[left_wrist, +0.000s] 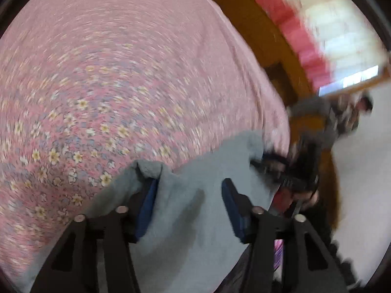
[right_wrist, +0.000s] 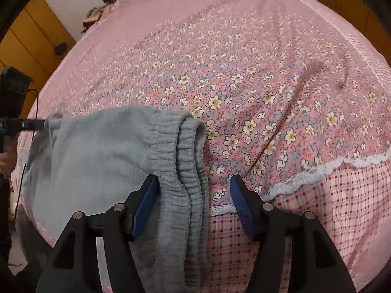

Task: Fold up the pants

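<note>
The grey pants (right_wrist: pixel 102 161) lie at the lower left of the frame on the floral bedspread (right_wrist: pixel 256 78) — waistband between the right gripper (right_wrist: pixel 194 207)'s spread jaws, unpinched. The left gripper (left_wrist: pixel 188 207) is likewise spread over the cloth, its view blurred.

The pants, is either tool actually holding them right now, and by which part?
Neither. The grey pants lie on the bed; the waistband sits between the right tool's open jaws, and fabric lies between the left tool's, ungripped.
</note>
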Tool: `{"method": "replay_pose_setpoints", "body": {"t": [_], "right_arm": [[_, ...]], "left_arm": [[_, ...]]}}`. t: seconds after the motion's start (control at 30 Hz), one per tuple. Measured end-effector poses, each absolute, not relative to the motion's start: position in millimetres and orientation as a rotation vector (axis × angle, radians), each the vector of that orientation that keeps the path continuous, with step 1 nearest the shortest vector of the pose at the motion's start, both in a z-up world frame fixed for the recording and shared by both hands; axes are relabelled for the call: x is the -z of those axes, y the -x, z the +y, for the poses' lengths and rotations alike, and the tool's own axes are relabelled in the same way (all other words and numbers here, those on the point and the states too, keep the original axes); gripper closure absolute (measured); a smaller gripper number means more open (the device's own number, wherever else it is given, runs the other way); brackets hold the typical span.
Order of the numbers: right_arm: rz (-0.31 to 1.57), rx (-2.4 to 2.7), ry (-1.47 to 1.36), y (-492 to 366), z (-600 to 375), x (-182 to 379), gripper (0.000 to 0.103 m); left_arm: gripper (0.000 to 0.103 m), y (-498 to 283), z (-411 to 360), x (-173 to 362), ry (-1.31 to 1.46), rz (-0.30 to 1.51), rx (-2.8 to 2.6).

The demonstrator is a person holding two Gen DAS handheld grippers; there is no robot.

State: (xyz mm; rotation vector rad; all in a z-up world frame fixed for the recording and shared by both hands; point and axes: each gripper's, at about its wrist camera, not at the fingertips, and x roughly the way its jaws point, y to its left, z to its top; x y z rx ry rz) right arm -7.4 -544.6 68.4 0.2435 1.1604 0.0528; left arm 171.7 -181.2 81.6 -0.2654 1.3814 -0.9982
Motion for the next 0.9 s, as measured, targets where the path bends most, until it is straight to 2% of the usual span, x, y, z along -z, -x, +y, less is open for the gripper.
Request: {"method": "replay_pose_setpoints", "body": {"t": [0.1,0.17,0.23,0.27,0.3,0.33,0.37,0.4,0.6,0.77,0.87,0.9], "right_arm": [[1.193,-0.044,-0.225,-16,-544,-67,0.042],[1.196,-0.032,-0.206,-19,-541,-67,0.041],[1.19,-0.024,-0.209,-17,-540,-66,0.041],[1.186,-0.021,-0.213,-16,-539,-66,0.041],[1.181,-0.02,-0.214,-13,-537,-66,0.041],[1.176,-0.022,-0.215,-12,-537,-65,0.041],[1.172,-0.023,-0.222,-12,-537,-65,0.041],[1.169,-0.024,-0.225,-5,-538,-63,0.041],[1.158,-0.017,-0.22,9,-539,-65,0.041],[1.116,-0.011,-0.176,28,-535,-74,0.043],[1.064,-0.002,-0.189,40,-535,-73,0.043],[1.056,0.002,-0.19,43,-535,-73,0.043]], "left_arm": [[0.033,-186,-162,-54,0.578,1.417,0.957],[0.033,-192,-161,-47,0.666,1.404,0.941],[0.038,-196,-161,-46,0.686,1.387,0.925],[0.049,-200,-152,-47,0.684,1.381,0.92],[0.066,-201,-148,-49,0.69,1.364,0.913],[0.077,-203,-142,-51,0.69,1.347,0.905],[0.095,-204,-136,-51,0.684,1.333,0.893],[0.097,-204,-129,-52,0.685,1.319,0.883],[0.098,-192,-119,-52,0.698,1.206,0.863],[0.098,-183,-137,-30,0.567,1.231,0.785],[0.094,-179,-141,-38,0.461,1.225,0.788],[0.086,-176,-137,-47,0.454,1.216,0.78]]}}
